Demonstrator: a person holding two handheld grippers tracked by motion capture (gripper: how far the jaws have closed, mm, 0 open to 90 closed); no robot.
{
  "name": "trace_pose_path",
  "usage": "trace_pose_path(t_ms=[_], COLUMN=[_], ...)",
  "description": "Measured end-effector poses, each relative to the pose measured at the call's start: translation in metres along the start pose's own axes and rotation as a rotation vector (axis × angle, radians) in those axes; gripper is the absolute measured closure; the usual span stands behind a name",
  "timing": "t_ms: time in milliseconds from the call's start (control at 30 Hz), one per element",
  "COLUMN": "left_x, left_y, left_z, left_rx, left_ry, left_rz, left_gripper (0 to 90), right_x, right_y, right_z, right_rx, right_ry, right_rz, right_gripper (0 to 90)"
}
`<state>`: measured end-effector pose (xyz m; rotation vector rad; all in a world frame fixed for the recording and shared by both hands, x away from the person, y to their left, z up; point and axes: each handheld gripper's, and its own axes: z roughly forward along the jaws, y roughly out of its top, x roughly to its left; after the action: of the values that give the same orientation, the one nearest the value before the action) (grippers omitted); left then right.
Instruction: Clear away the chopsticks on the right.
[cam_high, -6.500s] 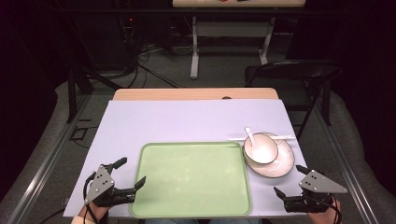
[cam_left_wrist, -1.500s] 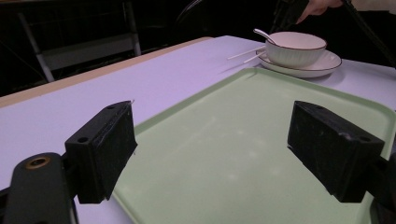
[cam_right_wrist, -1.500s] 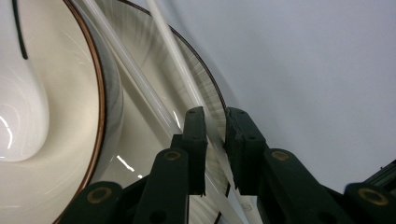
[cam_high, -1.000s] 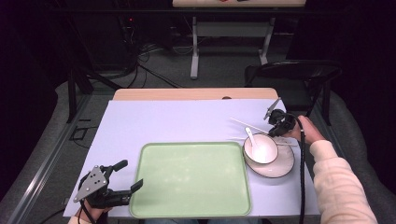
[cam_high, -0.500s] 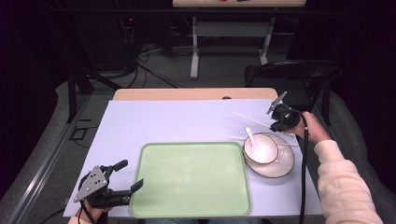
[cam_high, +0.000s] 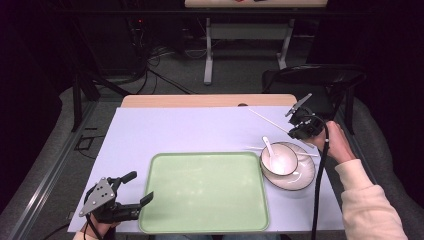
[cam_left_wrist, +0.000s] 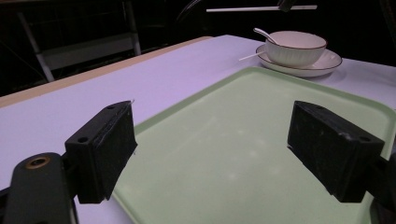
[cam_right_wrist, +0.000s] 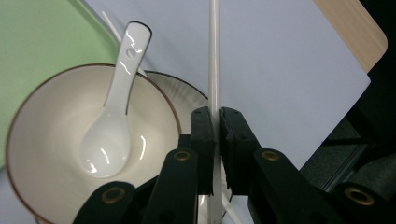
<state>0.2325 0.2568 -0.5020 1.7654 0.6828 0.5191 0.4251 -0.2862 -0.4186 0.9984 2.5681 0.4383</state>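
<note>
A white chopstick (cam_high: 267, 120) hangs in the air over the table's back right, with my right gripper (cam_high: 300, 131) shut on it near one end. In the right gripper view the chopstick (cam_right_wrist: 214, 56) runs straight up between the closed pads (cam_right_wrist: 204, 135). Just below sits a white bowl (cam_high: 279, 159) on a plate (cam_high: 302, 179), a white spoon (cam_high: 270, 148) lying in it. A second chopstick (cam_high: 254, 148) lies across the plate's far rim. My left gripper (cam_high: 141, 186) stands open at the front-left corner of the green tray (cam_high: 205, 192), nothing between its jaws.
A pale lilac sheet (cam_high: 190, 130) covers the table, with the wooden edge (cam_high: 200, 100) showing at the back. A dark chair (cam_high: 320, 80) stands behind the right corner. The tray (cam_left_wrist: 224, 116) holds nothing.
My right gripper left the front-right corner, went behind the bowl and closed on one chopstick; over the last second it raised it slightly. The left gripper barely shifted.
</note>
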Motion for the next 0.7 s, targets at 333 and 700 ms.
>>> trace_pose_path(t_ms=[333,700], left_x=[0.000,-0.001], left_y=[0.000,0.000], left_z=[0.001,0.001], left_rx=[0.004,0.004], left_ry=[0.000,0.001], left_rz=[0.002,0.008], left_gripper=[15.1,15.1], right_x=[0.031,0.076], right_y=[-0.001,-0.005], right_z=[-0.024,-0.034], right_rx=[0.000,-0.011], right_ry=[-0.030,-0.029], right_rz=[0.083,0.120], right_gripper=[84.1,84.1])
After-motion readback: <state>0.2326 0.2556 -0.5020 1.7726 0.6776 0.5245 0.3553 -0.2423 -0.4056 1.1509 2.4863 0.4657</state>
